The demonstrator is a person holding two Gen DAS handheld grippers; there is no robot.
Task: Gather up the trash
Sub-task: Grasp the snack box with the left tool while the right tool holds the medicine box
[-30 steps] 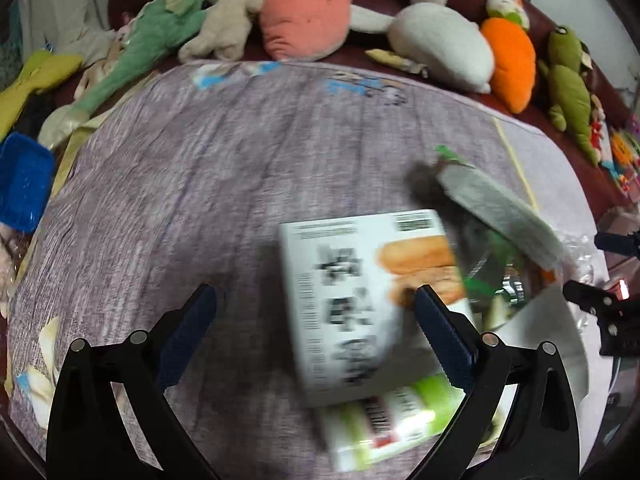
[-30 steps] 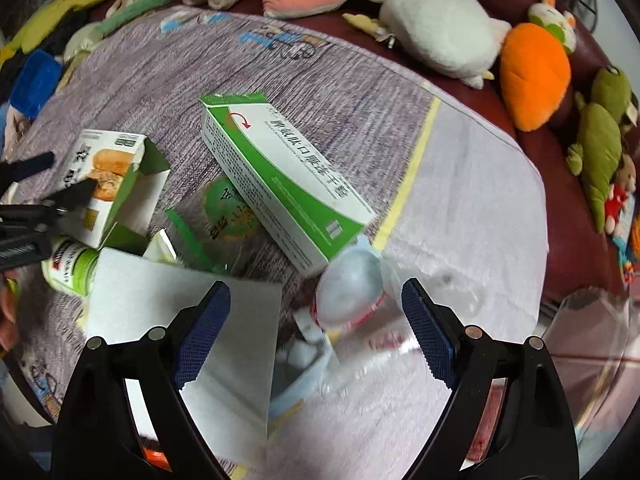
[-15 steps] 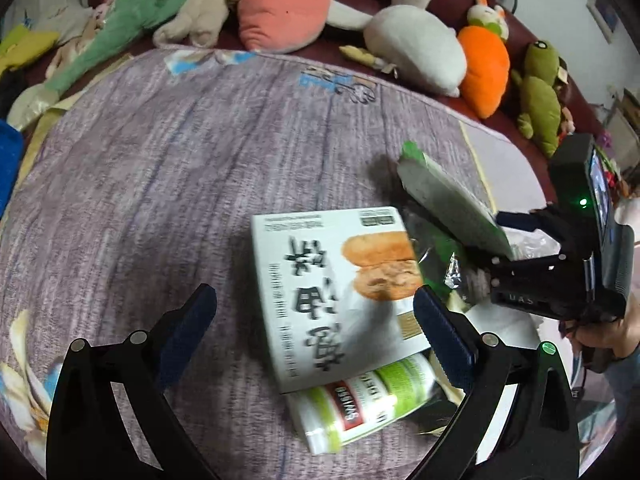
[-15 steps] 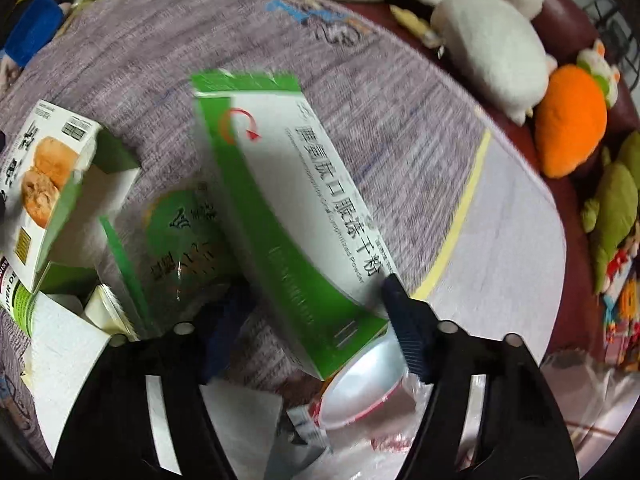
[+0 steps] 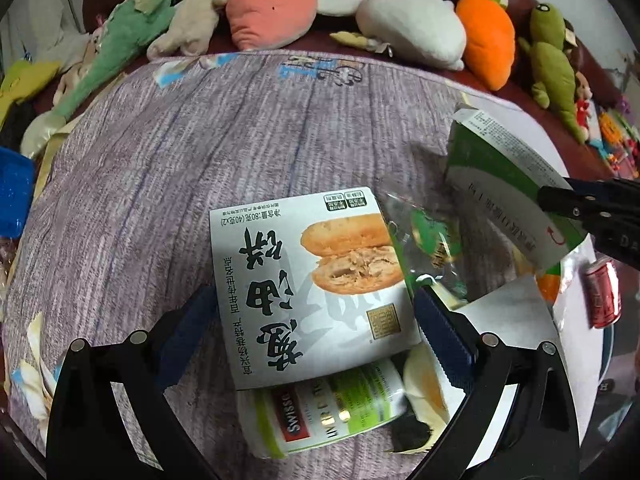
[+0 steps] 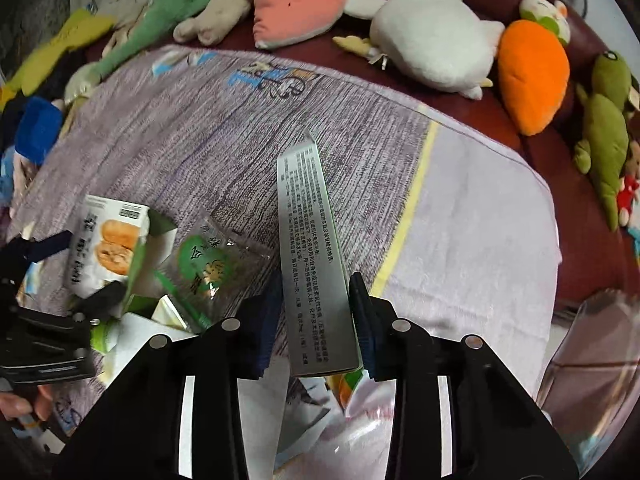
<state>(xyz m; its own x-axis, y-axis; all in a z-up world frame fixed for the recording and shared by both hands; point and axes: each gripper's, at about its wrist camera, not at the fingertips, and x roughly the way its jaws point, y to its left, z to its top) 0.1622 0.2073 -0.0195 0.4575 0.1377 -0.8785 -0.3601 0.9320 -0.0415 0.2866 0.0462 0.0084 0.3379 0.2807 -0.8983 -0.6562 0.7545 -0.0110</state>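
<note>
1. My right tongs (image 6: 316,320) have just closed on the green medicine box (image 6: 314,256), lifting it clear of the pile.
2. My left tongs (image 5: 316,320) now straddle the pastry box (image 5: 312,284), still wide open.

Both grippers: black frames, round silver screws, ribbed dark-blue finger pads (image 5: 442,330); bare-skinned hand (image 6: 22,402).

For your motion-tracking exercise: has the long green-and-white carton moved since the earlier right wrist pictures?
Yes. The green-and-white carton is off the purple cloth where it lay flat, now tipped on edge, clamped in the right gripper.
</note>
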